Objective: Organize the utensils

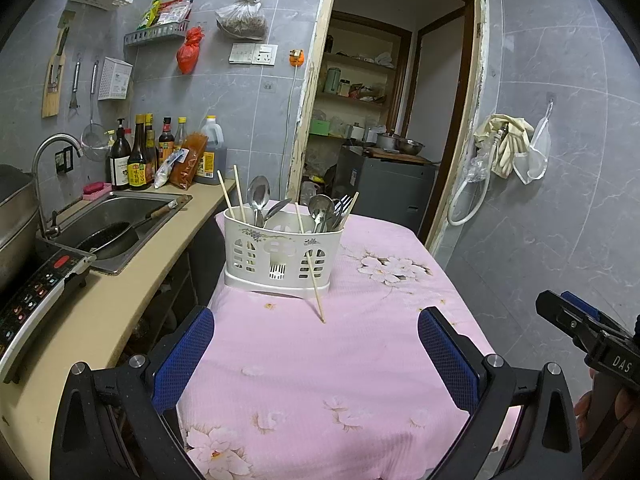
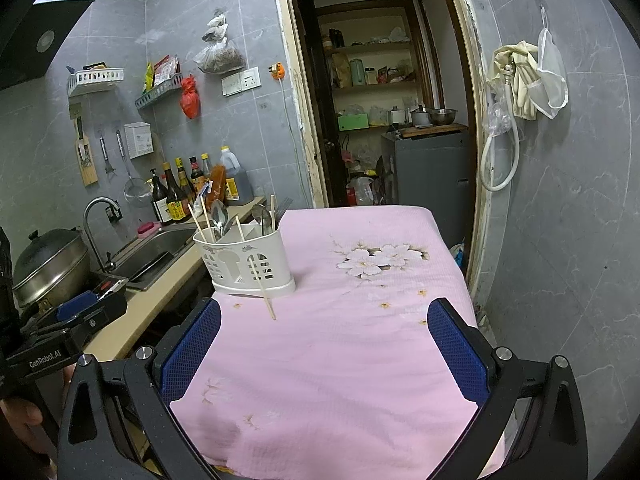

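Note:
A white plastic utensil holder (image 1: 282, 254) stands at the far left of the pink flowered table (image 1: 340, 360). It holds metal spoons (image 1: 258, 196), forks and wooden chopsticks (image 1: 239, 192). One chopstick (image 1: 314, 276) leans against the holder's front, its tip on the cloth. The holder also shows in the right wrist view (image 2: 244, 260), with the leaning chopstick (image 2: 266, 294). My left gripper (image 1: 316, 360) is open and empty, short of the holder. My right gripper (image 2: 324, 354) is open and empty over the cloth, to the right of the holder.
A counter (image 1: 132, 280) runs along the table's left with a sink (image 1: 116, 224) holding a pan, a faucet (image 1: 52, 160), sauce bottles (image 1: 140, 160) and an induction cooker (image 1: 36, 300). A pot (image 2: 52, 264) sits on it. An open doorway (image 1: 384, 128) lies behind the table.

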Demonstrator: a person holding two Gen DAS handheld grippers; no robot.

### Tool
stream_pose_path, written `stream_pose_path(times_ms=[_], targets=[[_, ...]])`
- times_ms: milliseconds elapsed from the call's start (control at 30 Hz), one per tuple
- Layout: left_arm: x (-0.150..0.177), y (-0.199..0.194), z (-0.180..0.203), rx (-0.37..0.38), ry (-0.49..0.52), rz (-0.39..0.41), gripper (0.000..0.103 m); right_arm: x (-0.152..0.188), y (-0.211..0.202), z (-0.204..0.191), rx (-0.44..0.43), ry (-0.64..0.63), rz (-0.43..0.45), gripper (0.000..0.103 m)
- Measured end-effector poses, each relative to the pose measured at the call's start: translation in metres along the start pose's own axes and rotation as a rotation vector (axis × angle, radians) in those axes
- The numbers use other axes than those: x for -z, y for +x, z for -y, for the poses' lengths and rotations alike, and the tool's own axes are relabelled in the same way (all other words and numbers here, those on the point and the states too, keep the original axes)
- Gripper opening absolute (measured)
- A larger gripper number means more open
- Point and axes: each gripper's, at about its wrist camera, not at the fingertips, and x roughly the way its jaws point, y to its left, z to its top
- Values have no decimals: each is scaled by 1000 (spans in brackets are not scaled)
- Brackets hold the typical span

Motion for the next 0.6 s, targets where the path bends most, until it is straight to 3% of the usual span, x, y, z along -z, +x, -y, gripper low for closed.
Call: stream_pose_path(times_ms=[433, 600], targets=[[3, -3, 2, 16, -18, -6, 103, 0, 6, 3, -2, 2, -9, 102], [-1, 4, -3, -13, -41, -15, 103, 3, 10, 2, -5, 1, -14, 102]])
